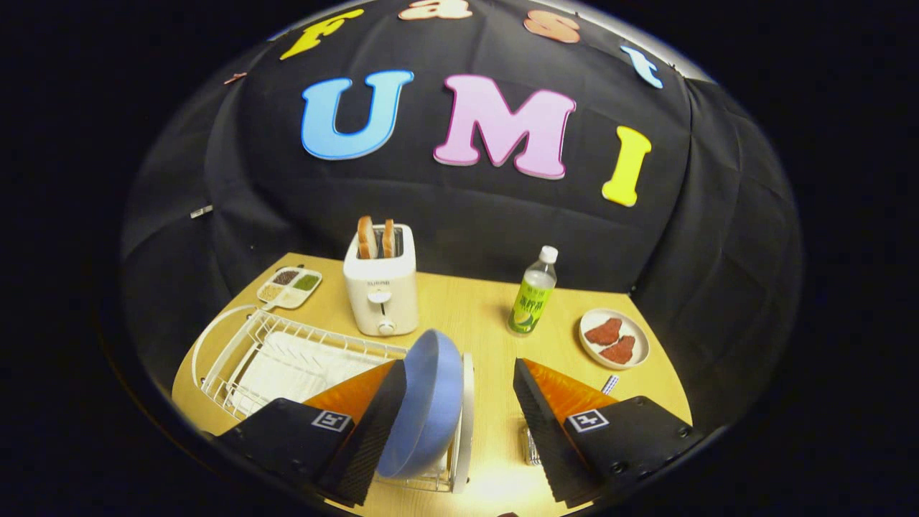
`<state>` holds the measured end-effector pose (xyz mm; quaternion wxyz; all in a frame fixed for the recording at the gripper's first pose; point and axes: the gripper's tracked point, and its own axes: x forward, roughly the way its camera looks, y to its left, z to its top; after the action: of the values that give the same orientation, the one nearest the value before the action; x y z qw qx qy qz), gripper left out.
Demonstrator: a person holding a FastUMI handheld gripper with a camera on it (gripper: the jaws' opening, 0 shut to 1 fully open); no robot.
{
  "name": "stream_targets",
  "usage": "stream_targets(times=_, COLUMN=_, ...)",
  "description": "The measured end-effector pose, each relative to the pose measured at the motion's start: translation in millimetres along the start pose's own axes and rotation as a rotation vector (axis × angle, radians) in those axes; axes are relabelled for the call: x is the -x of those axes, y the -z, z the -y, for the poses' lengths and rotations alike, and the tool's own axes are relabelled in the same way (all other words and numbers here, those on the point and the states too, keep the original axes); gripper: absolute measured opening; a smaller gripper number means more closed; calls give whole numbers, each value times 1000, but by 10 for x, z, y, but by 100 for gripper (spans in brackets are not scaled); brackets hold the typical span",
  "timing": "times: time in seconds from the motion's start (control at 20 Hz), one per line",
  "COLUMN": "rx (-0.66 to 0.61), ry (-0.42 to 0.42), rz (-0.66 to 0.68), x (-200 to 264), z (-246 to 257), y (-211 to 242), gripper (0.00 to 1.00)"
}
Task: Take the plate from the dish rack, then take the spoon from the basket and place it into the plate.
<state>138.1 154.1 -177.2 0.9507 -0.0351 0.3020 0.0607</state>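
A blue plate point(431, 402) stands on edge at the right end of a white wire dish rack point(287, 352) on the wooden table point(467, 316). My gripper point(459, 365) is open and wide, and the plate sits between the fingers, right against the inner face of the left finger point(373, 424). The right finger point(546, 424) is well clear of the plate. A small piece of metal mesh point(530, 446), possibly the basket, peeks out beside the right finger, mostly hidden. I cannot make out a spoon.
Beyond the rack stand a white toaster point(380, 294) with two bread slices and a seasoning tray point(289, 286). A green-labelled bottle point(533, 298) and a small dish of red meat pieces point(614, 339) sit ahead to the right. A small striped object point(610, 384) lies behind the right finger.
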Motion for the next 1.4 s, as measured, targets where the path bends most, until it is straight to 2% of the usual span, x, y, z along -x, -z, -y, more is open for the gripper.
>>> stream_targets(times=0.2, rx=-84, ry=-22, rz=-149, x=-182, z=-91, y=305, gripper=76)
stream_targets(times=0.3, rx=-134, ry=-20, rz=-182, x=-239, z=-143, y=358, gripper=62)
stream_targets(times=0.4, rx=-164, ry=-3, rz=-198, x=-271, z=-145, y=386, gripper=38)
stream_targets(times=0.65, rx=-158, ry=43, rz=-199, x=-241, z=-163, y=353, gripper=31)
stream_targets(times=1.1, rx=-63, ry=207, rz=-92, x=-101, z=-120, y=2, gripper=30)
stream_targets(times=1.2, rx=-49, ry=217, rz=-40, x=-52, z=-43, y=-145, gripper=29)
stream_targets(times=1.4, rx=-126, ry=178, rz=-10, x=90, z=111, y=-280, gripper=28)
